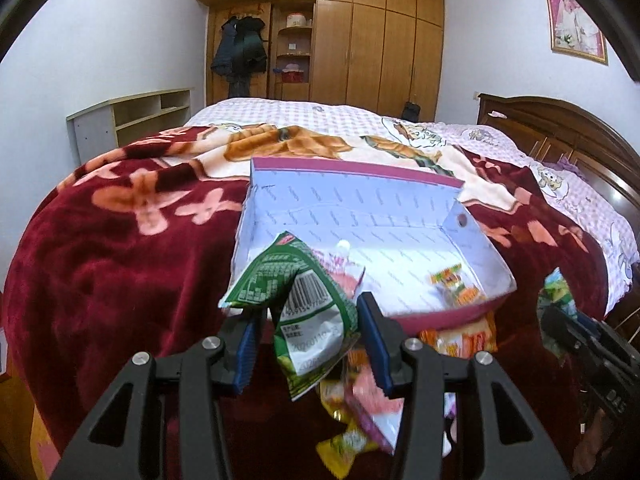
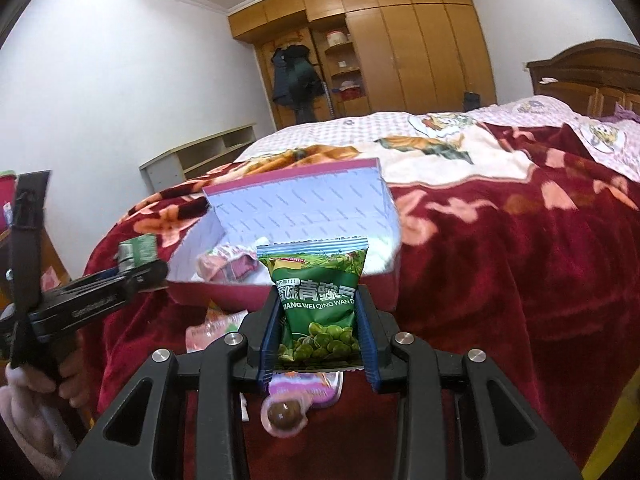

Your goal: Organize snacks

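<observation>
My left gripper (image 1: 310, 340) is shut on a green pea packet (image 1: 304, 304), crumpled, held just short of the open red box (image 1: 360, 208) with a pale blue lining. My right gripper (image 2: 318, 332) is shut on another green pea packet (image 2: 320, 300), upright, in front of the same box (image 2: 304, 208). Inside the box lie a pink packet (image 2: 224, 266) and an orange candy (image 1: 456, 284). Loose snacks (image 1: 360, 396) lie on the blanket before the box, among them a purple-wrapped sweet (image 2: 296, 396). The left gripper shows at the left of the right wrist view (image 2: 132, 264).
The box sits on a dark red flowered blanket (image 1: 112, 272) over a bed with a pink checked sheet (image 1: 320, 114). A wooden headboard (image 1: 560, 132) is at the right, a wardrobe (image 1: 360, 36) and low shelf (image 1: 136, 116) beyond. The right gripper's body (image 1: 592, 348) is at the right edge.
</observation>
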Demonstrator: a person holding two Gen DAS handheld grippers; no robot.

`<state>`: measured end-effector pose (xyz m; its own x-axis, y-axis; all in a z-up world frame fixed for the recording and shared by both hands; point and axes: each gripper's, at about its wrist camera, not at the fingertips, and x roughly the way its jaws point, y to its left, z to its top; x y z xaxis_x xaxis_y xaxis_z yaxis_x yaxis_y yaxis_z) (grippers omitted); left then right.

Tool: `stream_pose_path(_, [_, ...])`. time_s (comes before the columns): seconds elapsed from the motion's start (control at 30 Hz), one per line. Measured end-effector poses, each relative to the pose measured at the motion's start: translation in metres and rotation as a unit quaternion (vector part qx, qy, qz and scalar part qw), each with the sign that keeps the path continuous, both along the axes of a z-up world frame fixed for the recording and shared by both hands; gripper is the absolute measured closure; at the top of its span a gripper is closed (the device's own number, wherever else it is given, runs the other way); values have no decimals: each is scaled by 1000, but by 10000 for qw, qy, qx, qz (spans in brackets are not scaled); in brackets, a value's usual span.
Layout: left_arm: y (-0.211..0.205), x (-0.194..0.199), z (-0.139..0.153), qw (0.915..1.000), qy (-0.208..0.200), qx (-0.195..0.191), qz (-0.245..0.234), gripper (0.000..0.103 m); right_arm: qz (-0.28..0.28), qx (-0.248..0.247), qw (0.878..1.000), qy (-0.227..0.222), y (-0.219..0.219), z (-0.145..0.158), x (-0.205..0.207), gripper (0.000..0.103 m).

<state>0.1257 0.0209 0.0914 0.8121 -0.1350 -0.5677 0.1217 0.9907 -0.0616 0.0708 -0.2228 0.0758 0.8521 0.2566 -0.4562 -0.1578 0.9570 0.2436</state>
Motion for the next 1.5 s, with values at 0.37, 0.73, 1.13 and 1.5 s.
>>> stream_pose_path(0.37, [-8, 57, -2, 9994, 286, -114, -157, 54, 149, -136, 9998, -1, 5, 17, 38, 68])
stream_pose_path(0.73, [-13, 89, -7, 9988, 438, -145, -155, 54, 55, -219, 9994, 255, 2, 11, 68, 68])
stream_pose_path(1.13, [-19, 110, -25, 9974, 689, -95, -202, 54, 32, -341, 9988, 363, 1, 7, 86, 68])
stream_pose_path(1.5, [-18, 133, -35, 9975, 700, 9, -116, 53, 7, -431, 9978, 499, 3, 0, 112, 68])
